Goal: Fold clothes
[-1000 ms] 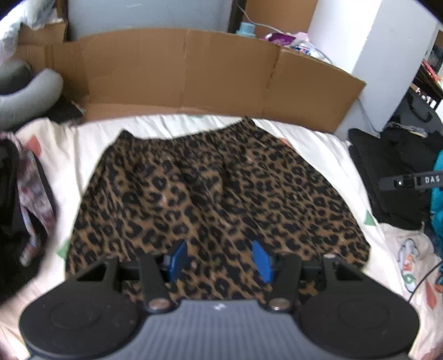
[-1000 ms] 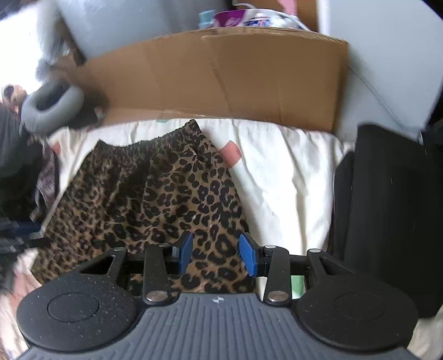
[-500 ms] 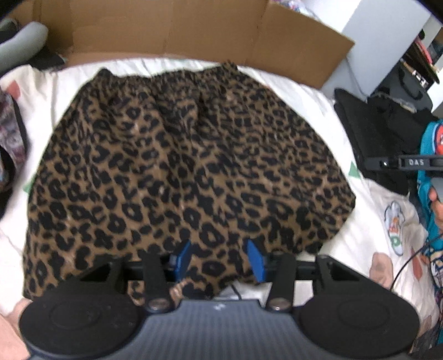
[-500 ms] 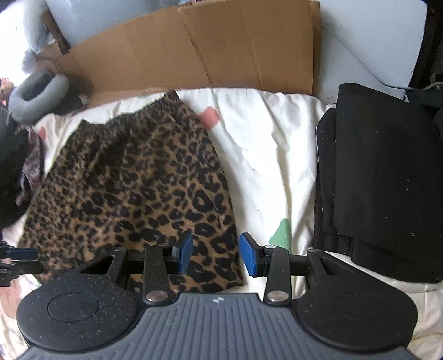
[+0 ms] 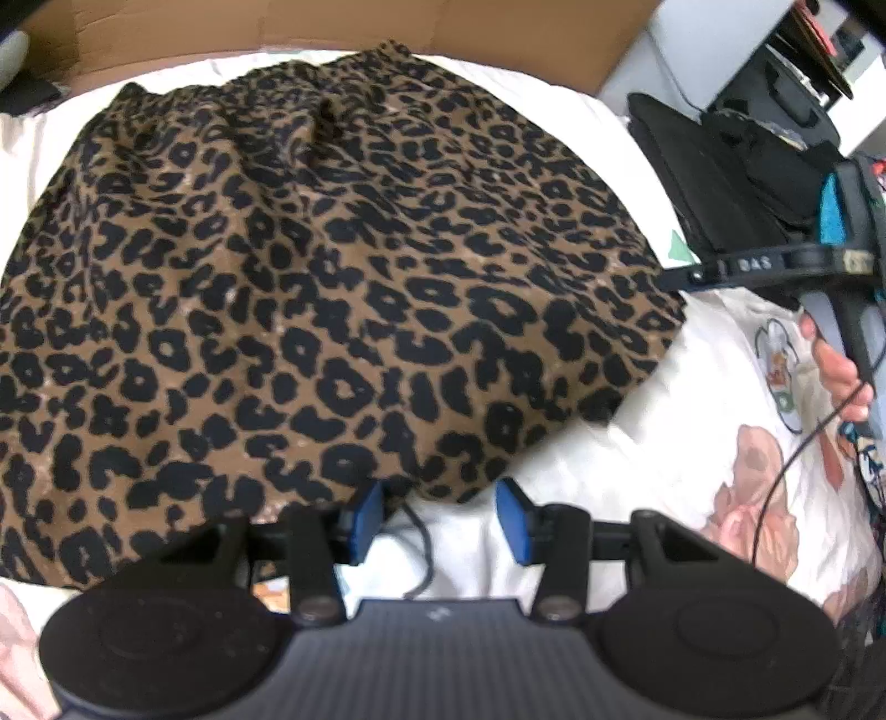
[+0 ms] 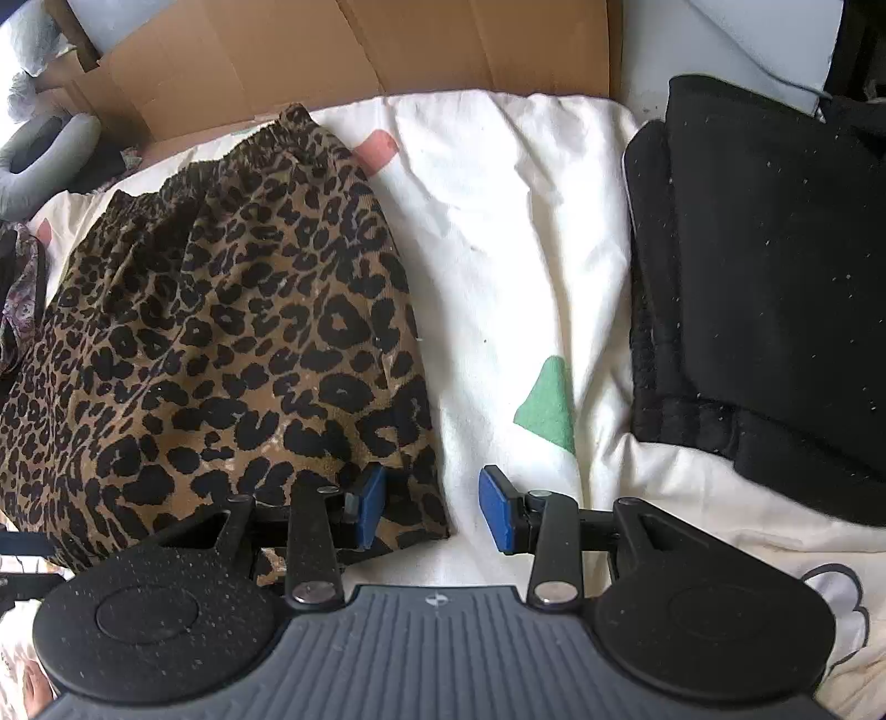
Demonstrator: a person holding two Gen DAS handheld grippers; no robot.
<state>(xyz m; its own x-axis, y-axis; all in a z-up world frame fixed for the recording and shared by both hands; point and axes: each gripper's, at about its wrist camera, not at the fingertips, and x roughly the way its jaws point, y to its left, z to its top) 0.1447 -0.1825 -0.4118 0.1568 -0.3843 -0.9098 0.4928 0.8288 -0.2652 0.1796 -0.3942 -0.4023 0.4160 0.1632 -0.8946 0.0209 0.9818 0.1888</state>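
Note:
A leopard-print skirt [image 5: 343, 288] lies spread flat on the white sheet [image 5: 681, 443], waistband at the far side. My left gripper [image 5: 440, 518] hovers open just past the near hem, its left pad over the hem edge, with only sheet and a black cable between the blue pads. In the right wrist view the skirt [image 6: 221, 332] fills the left half. My right gripper [image 6: 432, 507] is open low over its near right corner, the left pad above the fabric and the right pad above bare sheet. Neither gripper holds anything.
Folded black clothes [image 6: 764, 266] lie stacked on the right of the sheet. Cardboard [image 6: 360, 50] stands along the far edge, with a grey neck pillow [image 6: 39, 155] at the far left. In the left wrist view a hand [image 5: 836, 365] holds the other gripper's black body [image 5: 764, 263].
Both grippers have sunk and tipped downward toward the skirt's near hem, so the skirt looms larger. The left one now sits past the hem instead of over the fabric.

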